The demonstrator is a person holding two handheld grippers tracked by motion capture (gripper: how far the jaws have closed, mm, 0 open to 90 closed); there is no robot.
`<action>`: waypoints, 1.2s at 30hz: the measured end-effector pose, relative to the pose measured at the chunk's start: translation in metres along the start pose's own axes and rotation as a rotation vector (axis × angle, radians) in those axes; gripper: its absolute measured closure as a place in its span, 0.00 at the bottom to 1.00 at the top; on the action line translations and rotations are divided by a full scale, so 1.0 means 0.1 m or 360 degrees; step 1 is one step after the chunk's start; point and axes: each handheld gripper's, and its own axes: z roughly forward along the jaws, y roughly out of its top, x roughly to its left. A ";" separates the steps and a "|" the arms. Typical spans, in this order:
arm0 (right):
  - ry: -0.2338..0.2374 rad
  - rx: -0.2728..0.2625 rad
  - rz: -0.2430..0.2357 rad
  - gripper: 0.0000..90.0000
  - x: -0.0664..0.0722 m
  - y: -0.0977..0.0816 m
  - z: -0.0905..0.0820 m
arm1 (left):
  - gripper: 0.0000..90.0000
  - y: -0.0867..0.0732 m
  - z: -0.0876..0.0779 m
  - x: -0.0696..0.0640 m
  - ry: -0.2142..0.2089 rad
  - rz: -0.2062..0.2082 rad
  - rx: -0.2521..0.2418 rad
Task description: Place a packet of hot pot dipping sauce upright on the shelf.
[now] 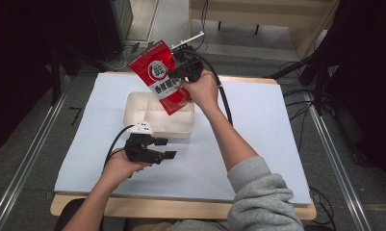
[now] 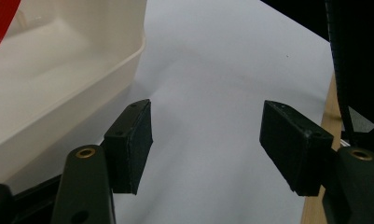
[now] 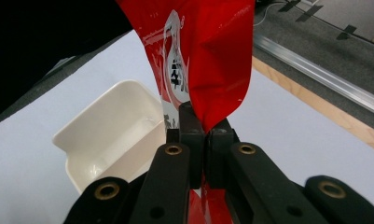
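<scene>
High view: your right tool (image 1: 180, 77) has its jaws pinched tight on a glossy red foil snack pouch with white printing (image 1: 158, 72), which hangs tilted above the far right part of the cream rectangular plastic tub (image 1: 133, 113), its lower corner dipping toward the tub's inside. Gripping the pouch by one edge lets the bulk of it dangle free, so it looks ready to be lowered or dropped into the tub. The tub sits on the pale blue sheet covering the desk (image 1: 258, 144), near its middle, within easy reach of both hands.

In the right gripper view the black pads (image 3: 192, 126) meet on the crumpled red film with the tub's open cavity below and to the left.

Your left tool (image 1: 162, 148) rests low on the sheet just in front of the tub, jaws spread wide and holding nothing. In the left gripper view the tub wall (image 2: 105, 74) is just beside one pad, probably to steady it if needed.
</scene>
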 end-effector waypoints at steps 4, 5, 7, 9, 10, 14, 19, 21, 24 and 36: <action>-0.0002 0.0014 0.0002 1.00 0.05 -0.01 0.18 | 0.39 -0.02 -0.02 0.01 0.0005 -0.0001 0.0010; -0.0004 0.0014 0.0005 1.00 0.06 -0.02 0.22 | 0.39 -0.02 -0.02 0.01 0.0007 0.0000 0.0006; 0.0008 0.0009 0.0009 1.00 0.08 -0.05 0.30 | 0.40 -0.02 -0.01 0.02 -0.0002 0.0000 0.0003; 0.0011 0.0008 0.0013 1.00 0.10 -0.09 0.38 | 0.40 -0.02 -0.01 0.02 -0.0004 -0.0005 0.0004; 0.0021 0.0004 0.0009 1.00 0.11 -0.11 0.41 | 0.40 -0.02 -0.01 0.02 -0.0005 -0.0003 0.0008; 0.0032 -0.0015 0.0031 0.99 0.08 -0.23 0.47 | 0.40 -0.02 0.00 0.01 -0.0004 0.0001 0.0021; 0.0045 -0.0028 0.0051 0.99 -0.01 -0.38 0.44 | 0.40 -0.02 0.02 0.00 -0.0005 0.0005 0.0028; 0.0047 -0.0033 0.0051 0.99 -0.06 -0.44 0.43 | 0.40 -0.02 0.03 0.00 -0.0008 0.0003 0.0025; 0.0071 -0.0050 0.0081 0.98 -0.12 -0.52 0.42 | 0.40 -0.01 0.03 0.00 -0.0007 0.0006 0.0025; 0.0075 0.0017 0.0052 0.96 -0.18 -0.79 0.47 | 0.40 0.00 0.04 0.01 -0.0013 0.0010 0.0028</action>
